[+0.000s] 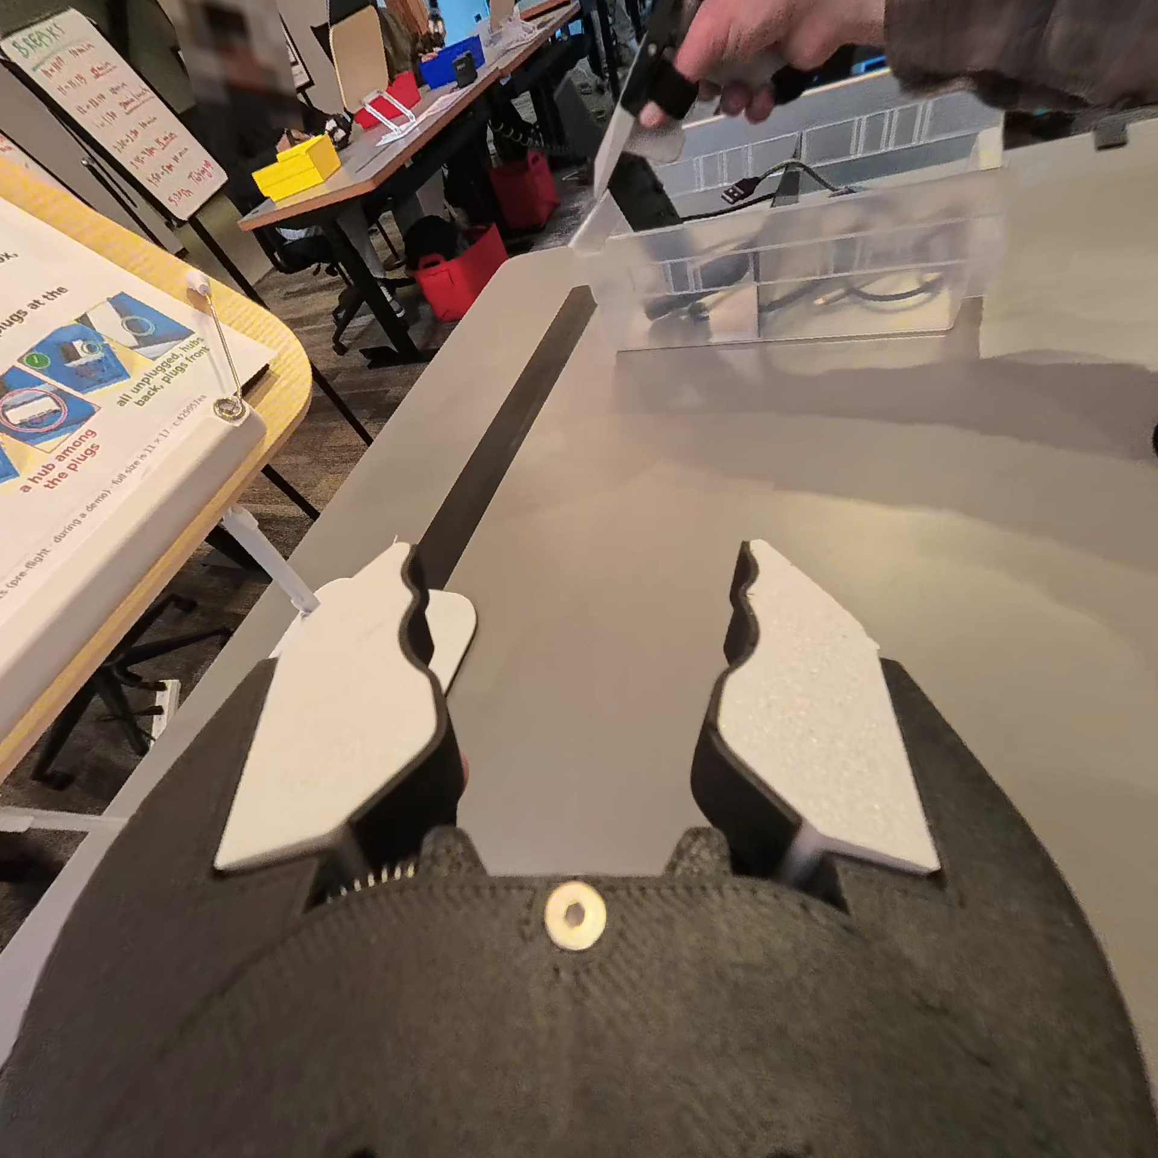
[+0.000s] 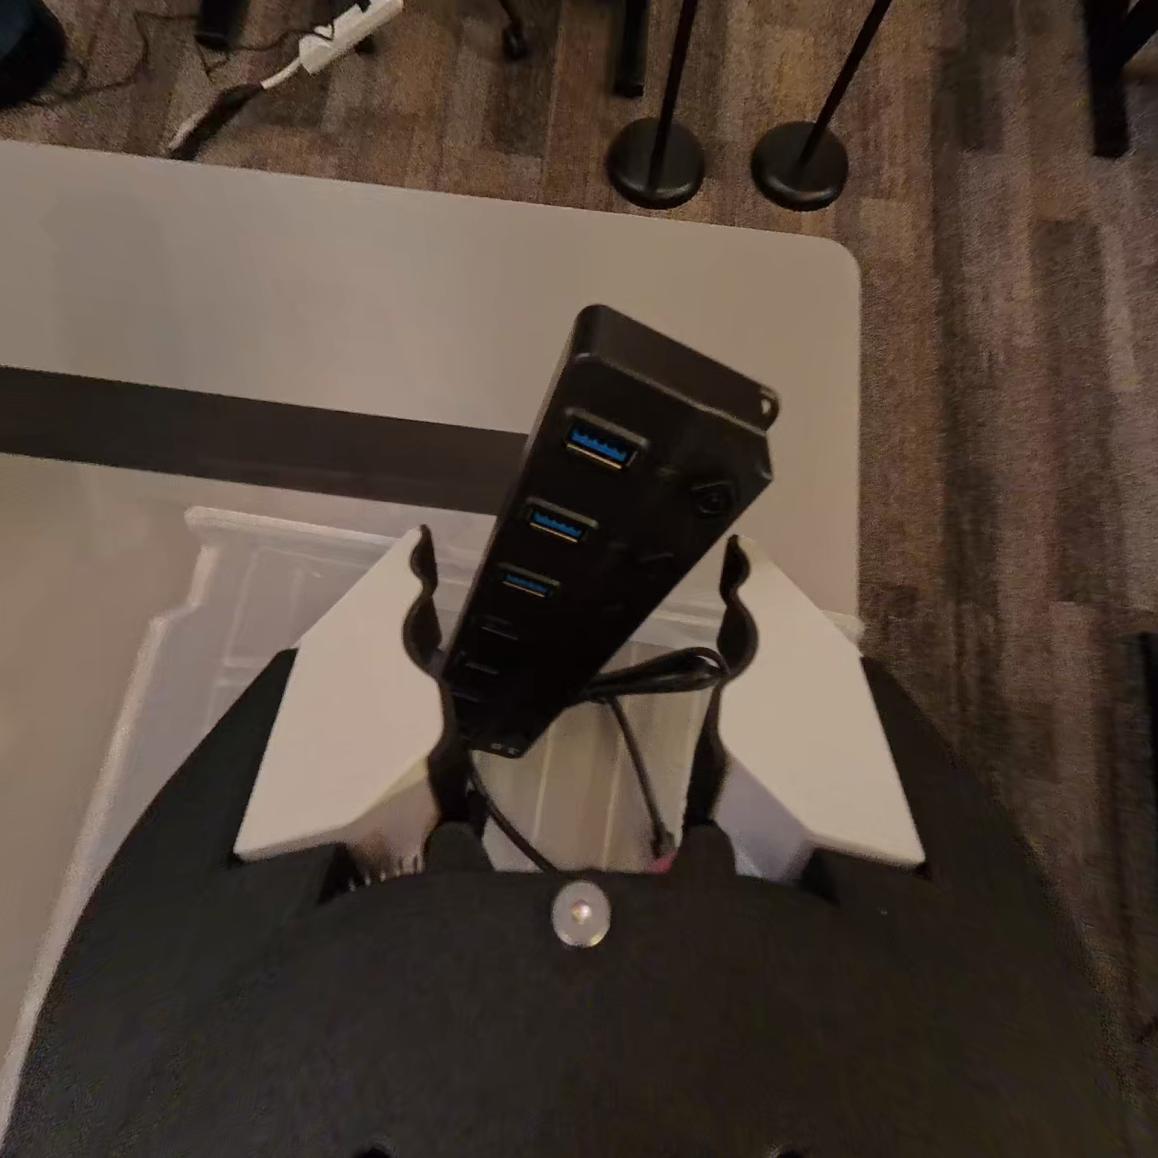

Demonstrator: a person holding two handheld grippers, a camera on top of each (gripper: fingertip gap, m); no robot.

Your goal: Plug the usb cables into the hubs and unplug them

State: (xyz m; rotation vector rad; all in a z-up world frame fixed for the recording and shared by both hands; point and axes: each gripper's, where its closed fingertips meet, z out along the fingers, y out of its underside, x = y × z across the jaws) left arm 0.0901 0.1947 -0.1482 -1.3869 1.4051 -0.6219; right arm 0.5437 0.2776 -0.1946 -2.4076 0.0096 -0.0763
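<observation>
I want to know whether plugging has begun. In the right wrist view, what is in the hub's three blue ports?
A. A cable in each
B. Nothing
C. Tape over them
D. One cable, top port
B: the black hub shows all three blue ports open and bare.

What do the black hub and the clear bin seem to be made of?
The hub looks like hard plastic, or possibly painted metal, with a smooth, slightly glossy black shell; light reflects softly along its edges, and its ports have blue inserts. The bin looks like thin translucent plastic: the cables inside show hazily through its walls.
</observation>
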